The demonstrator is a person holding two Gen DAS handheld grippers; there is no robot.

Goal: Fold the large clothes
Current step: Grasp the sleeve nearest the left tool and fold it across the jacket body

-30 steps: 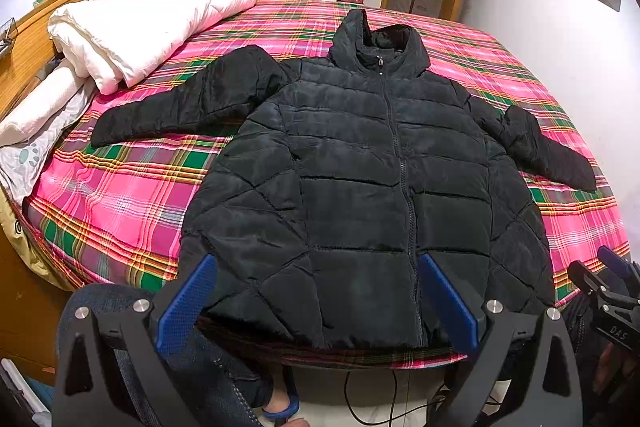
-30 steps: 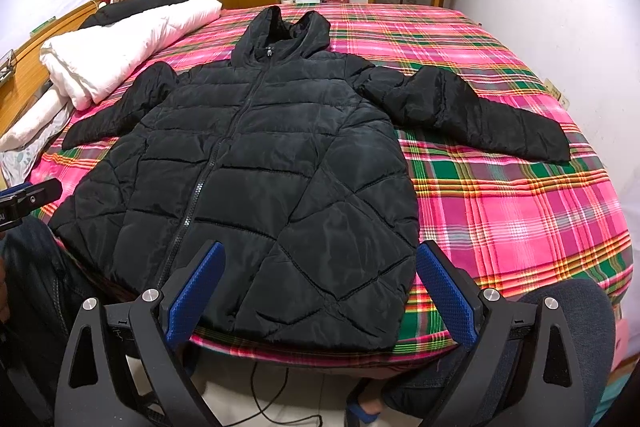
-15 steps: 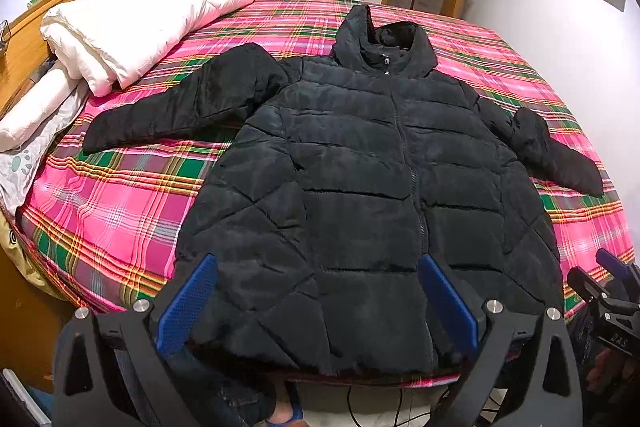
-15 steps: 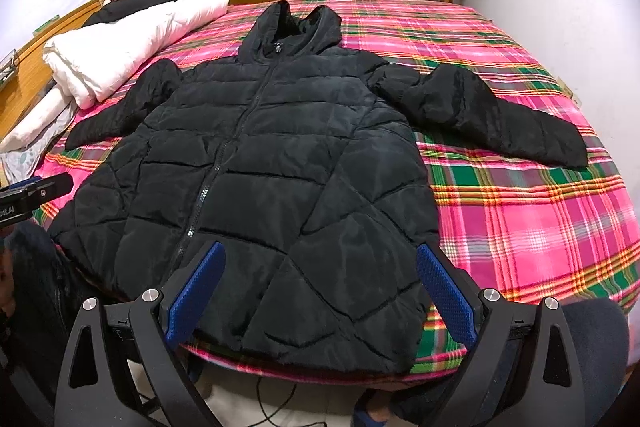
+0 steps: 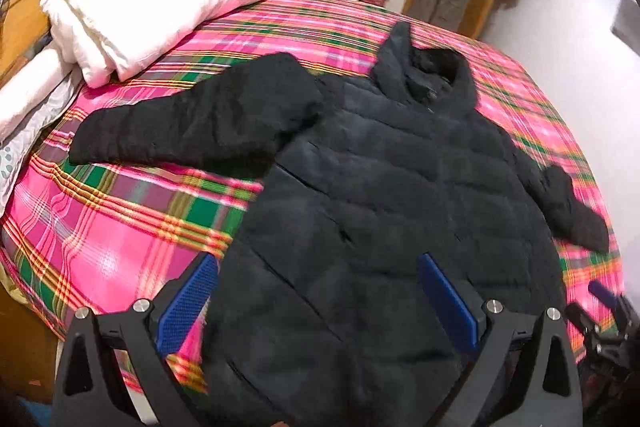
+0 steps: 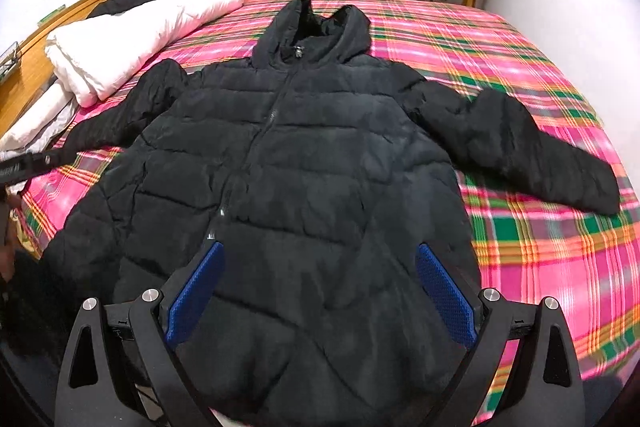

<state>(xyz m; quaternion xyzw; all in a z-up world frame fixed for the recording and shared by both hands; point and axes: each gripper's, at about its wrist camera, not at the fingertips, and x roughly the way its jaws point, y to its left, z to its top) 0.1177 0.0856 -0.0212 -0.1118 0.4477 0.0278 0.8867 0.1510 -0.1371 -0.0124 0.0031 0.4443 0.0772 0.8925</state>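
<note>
Both grippers, left [image 5: 316, 301] and right [image 6: 318, 291], have advanced, jaws wide and empty, over your black quilted puffer jacket [image 6: 288, 179] spread flat on the pink plaid bedspread [image 6: 540, 251]; judged soft, bulky, slippery, so pinch a sleeve cuff [image 6: 596, 191].

Light level: I read both views as evenly bright, indoor light from above; source itself not visible.
Glare: pale sheen patches on the plaid bedsheet [image 5: 120, 259], left wrist view near edge, right wrist view far right.
Shadows: soft, narrow, under the sleeves of the black jacket [image 6: 304, 163]; its quilting barely separates, dark on dark.
Blur: I see motion smear across the left wrist view, worst at the right rim; right wrist view sharper, smeared at lower right.
Distortion: strong fisheye bowing, black corner vignette in both.
White duvet [image 5: 132, 7]: near clipping, folds faint.
</note>
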